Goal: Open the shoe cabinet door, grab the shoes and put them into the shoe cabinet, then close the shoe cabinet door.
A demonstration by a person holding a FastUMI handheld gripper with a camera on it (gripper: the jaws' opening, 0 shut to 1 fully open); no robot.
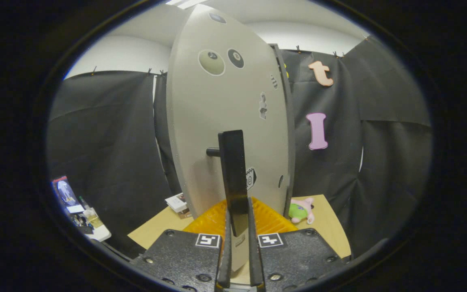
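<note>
The shoe cabinet door [225, 121] stood on the table [156, 229], pale grey and stuck with round billiard-ball stickers, their print too small to read. Its dark upright handle [233, 174] ran down between the tongs [238, 243], which were nearly closed, both fingers pressed on the handle. A plush toy [301, 211] lay beside the cabinet; booklets [177, 202] lay opposite.

My one camera rides right on my gripper [238, 227], looking forward along the two fingers and tilted a little upward. It sits very close to the cabinet door [225, 121], nearly edge-on to it. The door's dark handle [233, 178] stands straight ahead. Past the door, the wooden table [326, 227] and the booth's cloth wall curve away under the fisheye.
</note>
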